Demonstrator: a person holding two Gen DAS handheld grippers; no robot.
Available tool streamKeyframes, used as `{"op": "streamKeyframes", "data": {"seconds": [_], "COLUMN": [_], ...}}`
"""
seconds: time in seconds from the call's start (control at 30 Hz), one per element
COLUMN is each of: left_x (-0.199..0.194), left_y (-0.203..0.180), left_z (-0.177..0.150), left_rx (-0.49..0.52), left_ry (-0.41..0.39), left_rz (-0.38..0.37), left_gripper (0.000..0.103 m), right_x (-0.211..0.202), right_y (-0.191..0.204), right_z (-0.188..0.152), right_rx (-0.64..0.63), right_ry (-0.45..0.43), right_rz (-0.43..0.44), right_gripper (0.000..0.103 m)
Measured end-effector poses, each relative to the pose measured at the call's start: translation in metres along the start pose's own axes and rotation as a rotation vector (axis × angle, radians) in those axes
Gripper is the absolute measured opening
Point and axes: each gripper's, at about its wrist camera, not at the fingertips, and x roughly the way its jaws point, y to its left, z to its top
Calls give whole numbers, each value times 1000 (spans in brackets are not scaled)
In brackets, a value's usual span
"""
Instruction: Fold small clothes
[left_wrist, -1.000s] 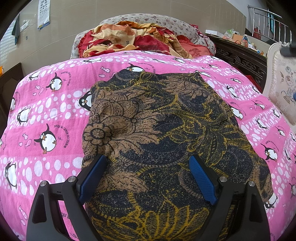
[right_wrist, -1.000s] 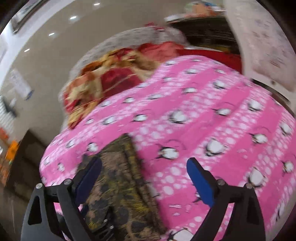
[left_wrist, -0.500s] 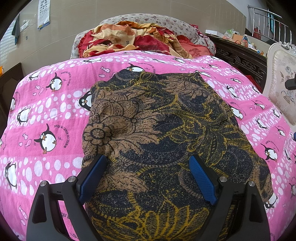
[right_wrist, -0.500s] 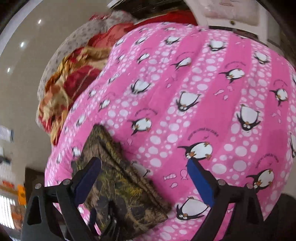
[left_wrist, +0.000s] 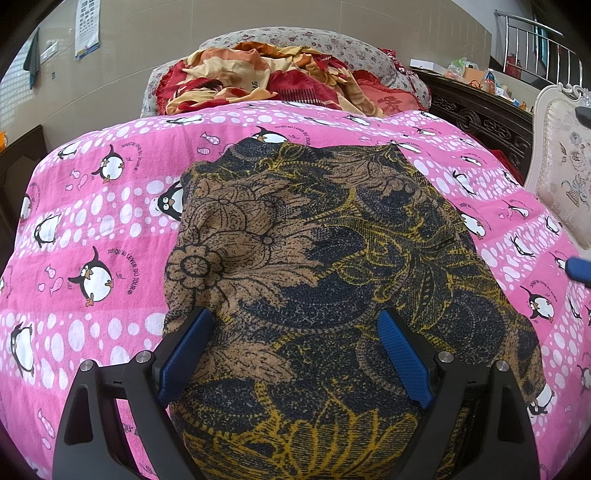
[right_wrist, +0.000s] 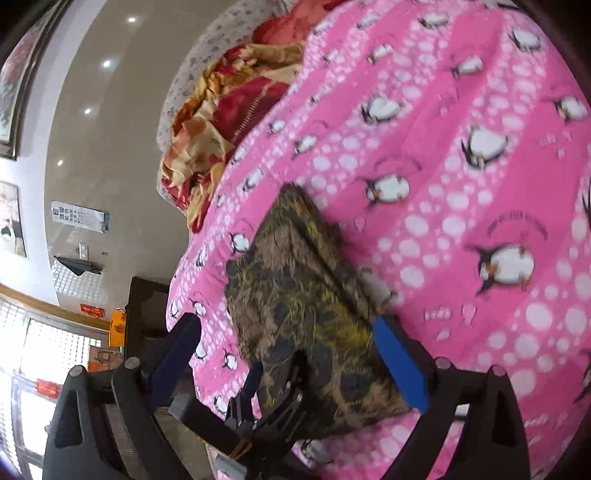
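On a bed spread with a pink penguin-print cover (left_wrist: 92, 221), a dark brown, black and yellow floral garment (left_wrist: 325, 258) lies flat, seemingly already folded at least once, since the right wrist view shows stacked layers along its edge.

The left gripper (left_wrist: 295, 354) sits at the garment's near edge, jaws wide apart, blue pads resting on or just above the cloth and holding nothing. The garment stretches straight ahead of it and between its fingers.

The right gripper (right_wrist: 291, 362) comes in from the garment's right side, tilted, jaws also apart and empty. The garment's near corner (right_wrist: 314, 314) lies between its fingers; the left gripper shows just below it.

The step in hand looks like setting up another fold. The next move would call for each gripper to close on an edge or corner, then lift and carry it across without dragging the layers askew.

The garment's nearest hem is hidden under the left gripper. Its type cannot be told. The right wrist view is blurred. Beyond lies a heap of red and orange bedding (left_wrist: 266, 77).
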Motion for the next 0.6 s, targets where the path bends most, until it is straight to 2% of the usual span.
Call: {"op": "streamKeyframes", "data": {"seconds": [0.03,0.1,0.17,0.23,0.37,0.6], "left_x": [0,0,0,0,0,0], "left_y": [0,0,0,0,0,0], "left_z": [0,0,0,0,0,0], "left_rx": [0,0,0,0,0,0], "left_ry": [0,0,0,0,0,0], "left_rz": [0,0,0,0,0,0], "left_gripper": [74,74,74,74,74,74], "right_x": [2,3,3,-1,-2,-9], "right_y": [-1,-2,0,2,13,32], "right_z": [-3,-6,-9,-12,-23,-39], "right_rx": [15,36,19,-39,-169,-331], "right_ry": [9,0,-33,-93,-168,-214], "right_rz": [20,4,-73,-193,-323,-359], "right_gripper": [97,98,98,98,98,98]}}
